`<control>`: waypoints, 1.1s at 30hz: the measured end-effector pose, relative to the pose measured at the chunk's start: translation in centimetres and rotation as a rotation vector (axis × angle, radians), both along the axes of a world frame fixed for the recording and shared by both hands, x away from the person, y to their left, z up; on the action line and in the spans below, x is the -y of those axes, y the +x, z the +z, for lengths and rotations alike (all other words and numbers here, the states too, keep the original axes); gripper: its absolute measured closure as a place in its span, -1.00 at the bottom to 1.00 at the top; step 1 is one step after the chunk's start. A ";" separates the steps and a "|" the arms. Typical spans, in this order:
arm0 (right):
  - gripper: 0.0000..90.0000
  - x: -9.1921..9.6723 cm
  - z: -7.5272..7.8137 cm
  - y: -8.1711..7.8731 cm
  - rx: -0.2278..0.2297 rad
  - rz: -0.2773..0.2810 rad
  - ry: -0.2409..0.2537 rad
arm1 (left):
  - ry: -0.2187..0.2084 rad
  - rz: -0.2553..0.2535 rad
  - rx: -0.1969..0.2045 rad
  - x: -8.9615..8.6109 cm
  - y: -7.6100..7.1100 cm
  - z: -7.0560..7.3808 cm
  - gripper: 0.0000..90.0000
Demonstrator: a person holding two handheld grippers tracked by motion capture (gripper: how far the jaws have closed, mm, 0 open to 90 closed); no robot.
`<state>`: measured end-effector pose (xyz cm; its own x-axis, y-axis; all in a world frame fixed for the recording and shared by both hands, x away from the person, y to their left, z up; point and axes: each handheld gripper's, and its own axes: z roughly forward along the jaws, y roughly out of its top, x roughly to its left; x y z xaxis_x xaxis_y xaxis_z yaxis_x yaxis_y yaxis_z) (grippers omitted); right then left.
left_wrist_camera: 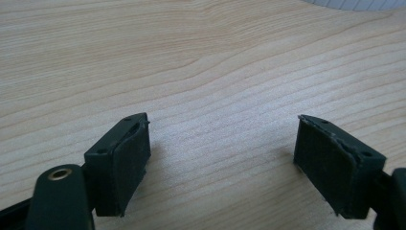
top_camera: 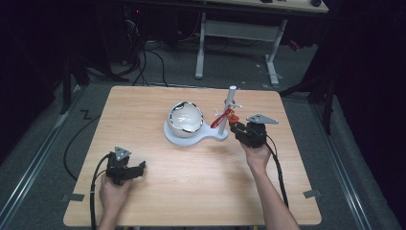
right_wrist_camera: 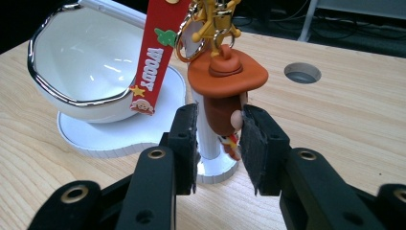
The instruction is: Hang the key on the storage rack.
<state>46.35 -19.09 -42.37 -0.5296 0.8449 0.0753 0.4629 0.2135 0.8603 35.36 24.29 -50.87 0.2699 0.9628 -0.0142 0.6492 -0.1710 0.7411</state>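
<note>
Black jaws of the right gripper (right_wrist_camera: 218, 139) were clamped on the Woody keychain (right_wrist_camera: 225, 96) at frame centre, hanging from the white stand (top_camera: 226, 115), probably to unhook it. Lower left, the left gripper (top_camera: 125, 168) rested open-jawed and idle.

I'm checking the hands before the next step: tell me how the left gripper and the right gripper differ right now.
The left gripper has its jaws wide open over bare table; the right gripper is shut on the cowboy figure keychain. The left gripper sits near the table's front edge, the right gripper up by the white stand. Both are black and hand-held.
</note>
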 end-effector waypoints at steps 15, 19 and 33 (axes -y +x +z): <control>0.28 0.8 0.7 -0.7 0.015 -0.025 0.004 | 0.000 0.000 0.000 0.0 0.0 0.0 -0.55; 0.26 1.5 1.0 -1.1 0.022 -0.030 0.009 | 0.000 0.000 0.000 0.0 0.0 0.0 -0.55; 0.22 3.6 0.7 -2.6 0.013 -0.048 0.040 | 0.000 0.000 0.000 0.0 0.0 0.0 -0.55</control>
<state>43.75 -22.66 -41.63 -0.4897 0.8657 0.1033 0.4604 0.1562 0.8739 35.35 24.28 -50.87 0.2697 0.9628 -0.0139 0.6494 -0.1712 0.7409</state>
